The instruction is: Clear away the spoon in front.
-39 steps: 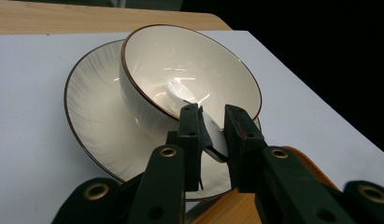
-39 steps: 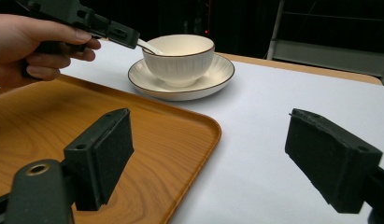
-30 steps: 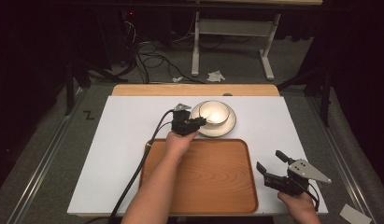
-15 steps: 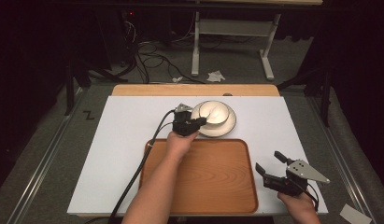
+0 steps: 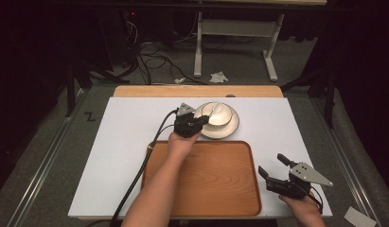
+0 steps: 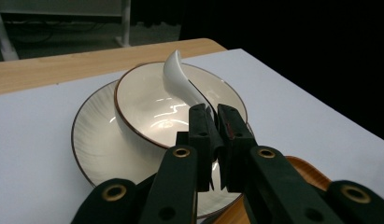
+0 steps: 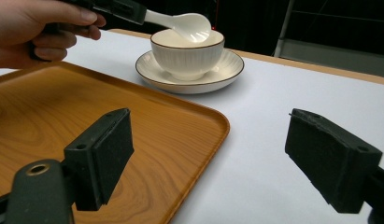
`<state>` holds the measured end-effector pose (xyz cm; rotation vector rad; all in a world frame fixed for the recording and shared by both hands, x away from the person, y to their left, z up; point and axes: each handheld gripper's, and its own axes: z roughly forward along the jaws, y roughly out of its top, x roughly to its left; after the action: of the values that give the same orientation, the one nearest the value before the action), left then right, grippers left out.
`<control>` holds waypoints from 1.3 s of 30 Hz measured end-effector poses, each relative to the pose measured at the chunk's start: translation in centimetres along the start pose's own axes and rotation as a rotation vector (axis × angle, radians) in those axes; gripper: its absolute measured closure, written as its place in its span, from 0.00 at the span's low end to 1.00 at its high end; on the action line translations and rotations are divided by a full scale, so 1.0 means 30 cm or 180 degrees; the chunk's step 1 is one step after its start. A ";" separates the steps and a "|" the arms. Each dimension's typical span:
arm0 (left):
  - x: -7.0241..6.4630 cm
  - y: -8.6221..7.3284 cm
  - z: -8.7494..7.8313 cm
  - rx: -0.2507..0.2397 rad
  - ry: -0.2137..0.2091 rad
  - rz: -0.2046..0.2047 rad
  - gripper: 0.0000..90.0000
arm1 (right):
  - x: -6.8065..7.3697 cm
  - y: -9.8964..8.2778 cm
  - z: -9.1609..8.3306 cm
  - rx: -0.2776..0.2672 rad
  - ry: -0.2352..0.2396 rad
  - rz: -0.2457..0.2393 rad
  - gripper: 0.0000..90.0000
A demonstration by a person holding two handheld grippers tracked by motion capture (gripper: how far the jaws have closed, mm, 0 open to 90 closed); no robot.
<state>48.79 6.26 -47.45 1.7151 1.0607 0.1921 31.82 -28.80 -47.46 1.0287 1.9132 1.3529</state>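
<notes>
The white table (image 5: 130,156) carries everything, and at its near middle lies the wooden tray (image 5: 216,189), bare, so whatever is meant to end up on it has not arrived there yet. At twelve o'clock from the tray, just beyond its far edge, sits the saucer (image 5: 230,130) with the bowl (image 6: 147,107) standing upright in its centre. Smallest of the set is the white spoon (image 6: 178,79): its handle is pinched between the jaws of the left gripper (image 5: 194,124), which are closed tight on it, and its scoop hangs over the bowl, lifted level with the rim or just above it, as the right gripper view shows the spoon (image 7: 192,25). My reading is that the pick-up of the spoon is done and the carry is what remains, whether to the tray or elsewhere; bowl and saucer look untouched. The left forearm reaches from six o'clock straight across the tray, hand wrapped round the gripper body and pointing it toward one o'clock at the bowl. The right gripper (image 5: 275,168) hovers off the tray's right edge, at about four o'clock on the table, its jaws spread wide with nothing between them, aimed toward eleven o'clock at the crockery
</notes>
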 end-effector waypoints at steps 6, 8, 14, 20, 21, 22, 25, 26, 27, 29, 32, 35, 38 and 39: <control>-0.010 0.009 -0.015 -0.0110 0.0030 0.0098 0.95 | 0.004 -0.004 0.002 -0.0001 -0.0037 -0.0024 0.18; -0.014 0.010 -0.019 -0.0112 0.0064 0.0164 0.95 | 0.006 -0.005 0.002 0.0000 -0.0012 -0.0021 0.18; -0.030 0.016 -0.034 -0.0221 0.0050 0.0252 0.95 | 0.004 -0.008 0.003 0.0018 0.0006 -0.0025 0.18; -0.053 0.028 -0.067 -0.0335 0.0035 0.0371 0.95 | 0.007 -0.010 0.004 0.0026 0.0010 -0.0039 0.18; -0.062 0.032 -0.081 -0.0360 0.0033 0.0408 0.95 | 0.008 -0.010 0.003 0.0013 0.0013 -0.0069 0.18; -0.062 0.032 -0.081 -0.0360 0.0033 0.0408 0.95 | 0.008 -0.010 0.003 0.0013 0.0013 -0.0069 0.18; -0.084 0.037 -0.116 -0.0424 0.0038 0.0515 0.95 | 0.012 -0.012 0.005 0.0004 -0.0006 -0.0118 0.18; -0.084 0.037 -0.116 -0.0424 0.0038 0.0515 0.95 | 0.013 -0.012 0.005 0.0003 -0.0017 -0.0133 0.18; -0.091 0.039 -0.137 -0.0461 0.0028 0.0524 0.95 | 0.014 -0.013 0.005 0.0001 -0.0020 -0.0132 0.18; -0.094 0.038 -0.147 -0.0486 0.0020 0.0518 0.95 | 0.014 -0.013 0.006 0.0001 -0.0011 -0.0132 0.18; -0.097 0.027 -0.194 -0.0523 0.0032 0.0550 0.95 | 0.017 -0.014 0.006 0.0012 0.0032 -0.0131 0.18; -0.093 0.020 -0.223 -0.0535 0.0034 0.0555 0.95 | 0.018 -0.015 0.005 -0.0002 0.0051 -0.0154 0.18; -0.087 0.003 -0.280 -0.0579 0.0055 0.0554 0.95 | 0.021 -0.014 0.002 -0.0030 0.0019 -0.0162 0.18; -0.084 -0.001 -0.296 -0.0583 0.0056 0.0556 0.95 | 0.021 -0.014 0.002 -0.0027 0.0016 -0.0159 0.18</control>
<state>42.07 10.53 -42.80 1.6413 0.8776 0.4037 31.43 -28.32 -47.88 0.9679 1.9224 1.3357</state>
